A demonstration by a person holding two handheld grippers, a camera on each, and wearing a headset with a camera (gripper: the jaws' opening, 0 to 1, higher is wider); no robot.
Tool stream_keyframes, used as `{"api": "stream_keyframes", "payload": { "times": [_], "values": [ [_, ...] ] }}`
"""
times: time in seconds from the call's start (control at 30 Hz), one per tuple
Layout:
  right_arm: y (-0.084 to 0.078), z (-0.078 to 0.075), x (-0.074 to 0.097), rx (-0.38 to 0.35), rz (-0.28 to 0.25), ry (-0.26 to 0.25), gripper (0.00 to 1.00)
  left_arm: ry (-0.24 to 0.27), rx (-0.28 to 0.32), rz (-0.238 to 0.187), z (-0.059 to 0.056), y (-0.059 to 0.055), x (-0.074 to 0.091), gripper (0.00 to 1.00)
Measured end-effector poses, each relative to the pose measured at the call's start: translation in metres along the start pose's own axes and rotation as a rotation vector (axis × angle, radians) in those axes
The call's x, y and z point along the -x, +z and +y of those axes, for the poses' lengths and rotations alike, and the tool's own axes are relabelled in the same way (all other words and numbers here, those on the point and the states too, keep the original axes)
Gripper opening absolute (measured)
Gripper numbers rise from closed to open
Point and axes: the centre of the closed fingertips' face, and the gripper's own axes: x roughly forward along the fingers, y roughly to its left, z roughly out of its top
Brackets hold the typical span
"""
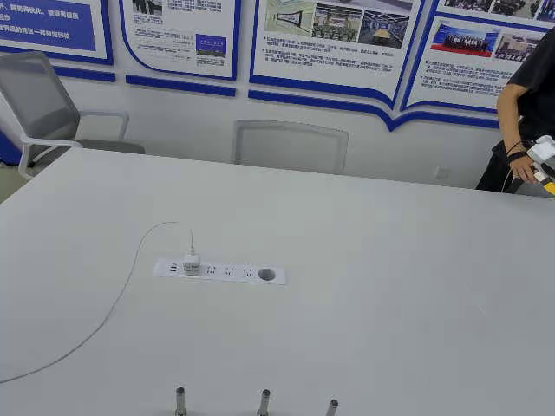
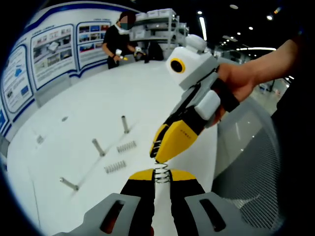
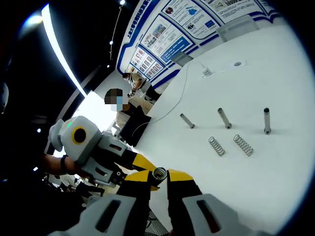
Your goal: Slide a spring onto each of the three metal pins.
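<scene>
Three metal pins stand upright at the near table edge (image 1: 180, 400) (image 1: 263, 401) (image 1: 331, 406), and again in a row in the left gripper view (image 2: 98, 146) and the right gripper view (image 3: 224, 118). Two loose springs lie beside them (image 2: 126, 146) (image 2: 114, 167) (image 3: 216, 146) (image 3: 242, 144). A third spring (image 2: 161, 168) (image 3: 159, 172) is held in the air off the table's edge. My left gripper (image 2: 161, 178) (image 3: 146, 166) is shut on one end of it. My right gripper (image 3: 160, 178) (image 2: 158, 156) pinches the other end.
A white power strip (image 1: 234, 272) with a plugged charger (image 1: 191, 262) and a thin cable (image 1: 113, 308) lies mid-table. Grey chairs (image 1: 290, 143) stand behind it by a poster wall. A person (image 1: 525, 113) works at the far right. A mesh chair (image 2: 256, 162) is beside the grippers.
</scene>
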Motion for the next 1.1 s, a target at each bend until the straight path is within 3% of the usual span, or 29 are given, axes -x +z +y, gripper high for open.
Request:
{"api": "stream_keyframes", "payload": {
  "times": [0.33, 0.73, 1.1],
  "values": [
    [0.011, 0.005, 0.008, 0.037, 0.005, -0.024, 0.12, -0.028, -0.023, -0.019, 0.005, 0.013, -0.004, 0.10],
    [0.024, 0.013, 0.012, 0.205, 0.062, -0.080, 0.13, -0.038, -0.025, -0.054, 0.009, 0.027, -0.004, 0.10],
    [0.027, 0.022, 0.015, 0.297, 0.116, -0.068, 0.19, -0.038, -0.038, -0.073, 0.010, 0.033, -0.003, 0.10]
  ]
}}
